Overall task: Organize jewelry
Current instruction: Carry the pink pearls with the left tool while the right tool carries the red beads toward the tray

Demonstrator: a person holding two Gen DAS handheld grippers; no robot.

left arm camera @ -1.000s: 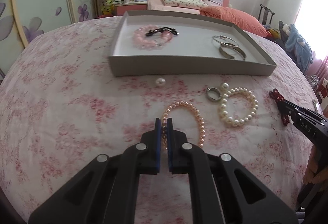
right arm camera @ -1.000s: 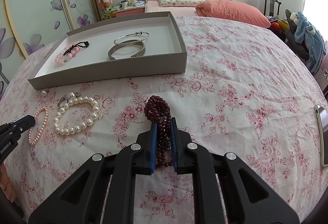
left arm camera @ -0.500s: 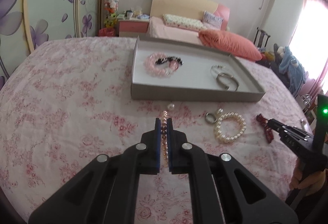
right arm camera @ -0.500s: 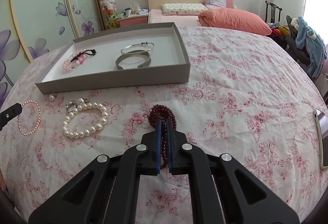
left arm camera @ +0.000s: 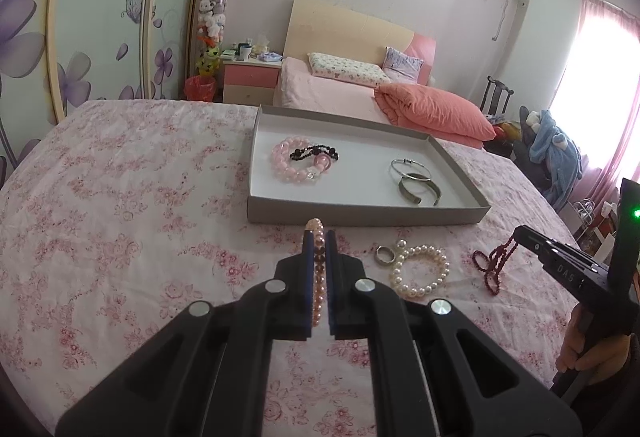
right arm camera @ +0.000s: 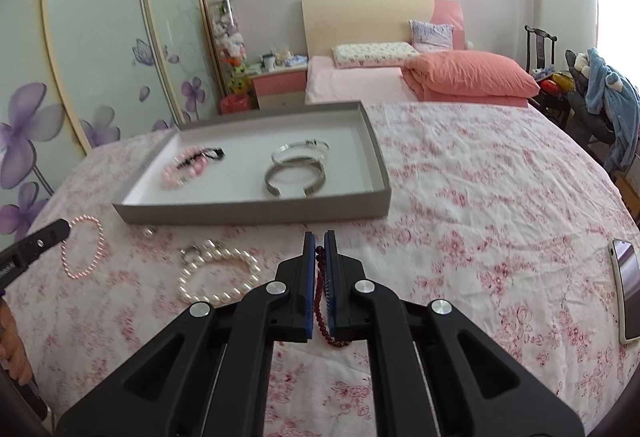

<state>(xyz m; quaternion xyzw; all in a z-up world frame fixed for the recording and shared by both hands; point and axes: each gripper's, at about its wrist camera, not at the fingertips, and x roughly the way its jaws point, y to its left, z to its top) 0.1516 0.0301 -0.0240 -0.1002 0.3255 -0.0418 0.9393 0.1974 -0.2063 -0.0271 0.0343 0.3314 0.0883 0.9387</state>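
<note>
My left gripper (left arm camera: 319, 237) is shut on a small pink pearl bracelet (left arm camera: 319, 277), which hangs off the cloth (right arm camera: 82, 253). My right gripper (right arm camera: 319, 239) is shut on a dark red bead bracelet (right arm camera: 320, 301) that dangles from its tips (left arm camera: 494, 261). Both are lifted just in front of the grey tray (left arm camera: 360, 215) (right arm camera: 256, 213). Inside the tray lie a pink bead bracelet (left arm camera: 292, 161) with a black one (left arm camera: 314, 153) and two metal bangles (left arm camera: 416, 181) (right arm camera: 296, 169).
On the floral tablecloth (left arm camera: 120, 237) near the tray lie a white pearl bracelet (left arm camera: 420, 271) (right arm camera: 218, 277), a silver ring (left arm camera: 385, 255) and a loose pearl (right arm camera: 149, 232). A phone (right arm camera: 626, 293) lies at the right edge. A bed and a chair stand behind.
Both grippers rose from the cloth with their bracelets. The right jaws closed fully on the dark red beads. The views tilted up, showing more of the room.
</note>
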